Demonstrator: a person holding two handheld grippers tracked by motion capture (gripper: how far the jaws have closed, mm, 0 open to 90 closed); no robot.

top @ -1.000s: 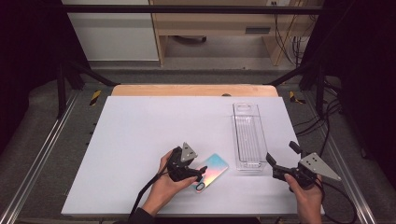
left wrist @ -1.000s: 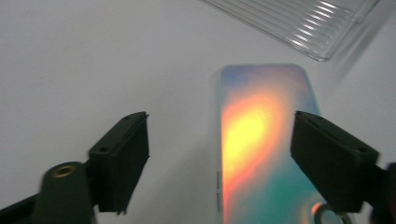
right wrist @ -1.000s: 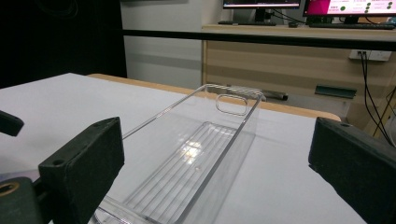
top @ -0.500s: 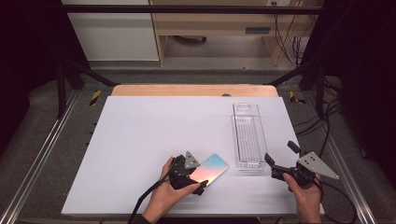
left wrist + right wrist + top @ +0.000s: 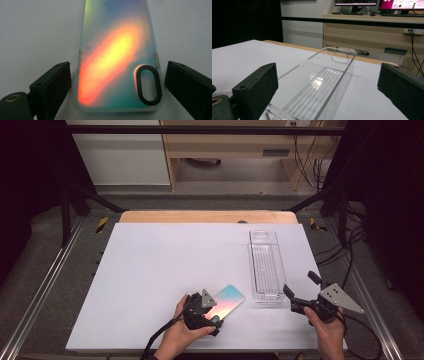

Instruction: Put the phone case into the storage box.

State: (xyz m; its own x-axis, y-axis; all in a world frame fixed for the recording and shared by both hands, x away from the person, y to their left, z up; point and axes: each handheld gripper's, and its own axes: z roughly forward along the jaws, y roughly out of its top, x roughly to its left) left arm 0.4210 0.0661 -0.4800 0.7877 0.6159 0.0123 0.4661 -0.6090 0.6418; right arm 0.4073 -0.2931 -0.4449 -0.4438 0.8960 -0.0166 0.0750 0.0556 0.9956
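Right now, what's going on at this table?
A person works with a gripper in each hand. The left gripper is open, its jaws either side of an iridescent phone case lying flat on the white table, not yet clamped. The right gripper is open too, facing the near end of an empty clear tray.

High view overlooks the table (image 5: 150, 270); gripper views sit low, close, sharing its white surface

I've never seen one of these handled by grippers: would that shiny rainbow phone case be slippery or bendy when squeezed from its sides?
Probably slippery: the phone case looks glossy, and it lies flat on the smooth table. Likely light and somewhat flexible, being a thin empty shell with a camera cutout. The open left gripper straddles its edges, so squeezing might bow it.
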